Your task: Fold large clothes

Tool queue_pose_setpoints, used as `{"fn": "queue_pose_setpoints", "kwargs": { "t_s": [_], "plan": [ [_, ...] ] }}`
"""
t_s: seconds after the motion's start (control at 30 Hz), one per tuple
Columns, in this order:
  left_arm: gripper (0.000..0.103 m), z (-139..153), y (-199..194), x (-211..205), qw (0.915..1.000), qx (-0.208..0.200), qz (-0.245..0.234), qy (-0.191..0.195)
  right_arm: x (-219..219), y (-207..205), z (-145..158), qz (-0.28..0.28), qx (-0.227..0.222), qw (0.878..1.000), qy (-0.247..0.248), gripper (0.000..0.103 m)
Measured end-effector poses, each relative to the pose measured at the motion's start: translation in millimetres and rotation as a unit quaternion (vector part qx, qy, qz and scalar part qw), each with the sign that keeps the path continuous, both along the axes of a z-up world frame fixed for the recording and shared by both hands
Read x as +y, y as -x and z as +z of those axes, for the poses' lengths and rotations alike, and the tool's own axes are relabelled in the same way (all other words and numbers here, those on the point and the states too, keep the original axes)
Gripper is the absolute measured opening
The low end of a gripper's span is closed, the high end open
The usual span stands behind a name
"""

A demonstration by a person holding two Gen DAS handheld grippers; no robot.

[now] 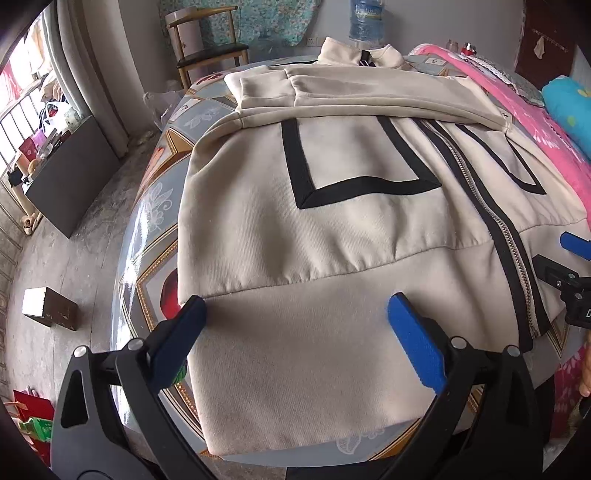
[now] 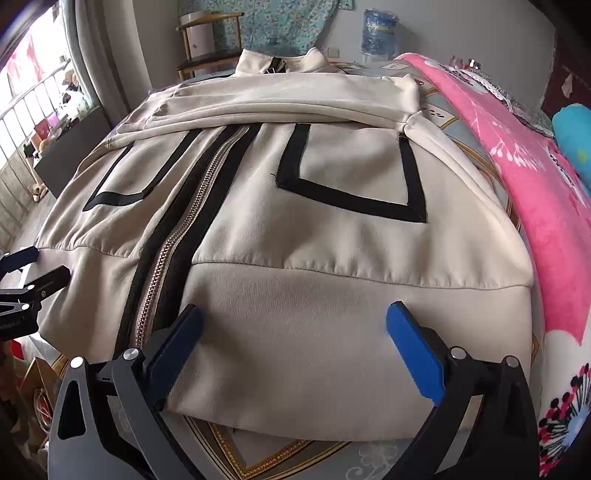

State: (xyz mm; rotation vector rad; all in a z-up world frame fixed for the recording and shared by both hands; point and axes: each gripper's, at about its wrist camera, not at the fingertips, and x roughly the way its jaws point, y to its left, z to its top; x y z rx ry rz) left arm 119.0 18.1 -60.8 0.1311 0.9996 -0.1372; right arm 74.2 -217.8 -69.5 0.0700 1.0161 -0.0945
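A cream zip jacket [image 1: 332, 229] with black trim lies front-up on the patterned table [image 1: 155, 206], both sleeves folded across its chest. Its collar is at the far end. My left gripper [image 1: 295, 317] is open and empty, hovering over the left part of the hem band. My right gripper [image 2: 295, 325] is open and empty over the right part of the hem band of the jacket [image 2: 295, 240], just right of the zipper [image 2: 177, 236]. The right gripper's edge shows in the left wrist view [image 1: 569, 269], and the left gripper's edge in the right wrist view [image 2: 26, 277].
A pink blanket [image 2: 535, 184] lies along the table's right side. A wooden chair [image 1: 207, 40] and a water bottle [image 1: 367, 18] stand beyond the far end. A dark cabinet [image 1: 70, 173] and a small box [image 1: 50, 306] are on the floor at left.
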Motion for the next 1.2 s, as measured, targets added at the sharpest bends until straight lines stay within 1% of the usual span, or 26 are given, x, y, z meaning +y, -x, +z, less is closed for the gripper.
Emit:
{"fn": "queue_pose_setpoints", "kwargs": {
  "t_s": [0.13, 0.67, 0.83, 0.97, 1.2],
  "plan": [
    [0.096, -0.1, 0.5, -0.3, 1.0, 0.0, -0.001, 0.0, -0.1, -0.6, 0.0, -0.002, 0.003, 1.0, -0.001, 0.097],
    [0.096, 1.2, -6.9, -0.5, 0.9993, 0.036, -0.01, -0.003, 0.1, -1.2, 0.3, -0.001, 0.018, 1.0, -0.001, 0.097],
    [0.096, 0.8, -10.3, -0.7, 0.9988, 0.049, -0.008, -0.003, -0.1, 0.6, -0.1, 0.001, 0.015, 1.0, -0.001, 0.097],
    [0.096, -0.1, -11.3, 1.5, 0.9982, 0.059, 0.005, 0.008, 0.1, 1.7, -0.3, 0.001, 0.012, 1.0, -0.001, 0.097],
    [0.096, 0.0, -11.3, 2.7, 0.9976, 0.068, -0.007, 0.006, 0.5, 3.4, -0.7, 0.003, 0.005, 1.0, 0.001, 0.097]
  ]
}}
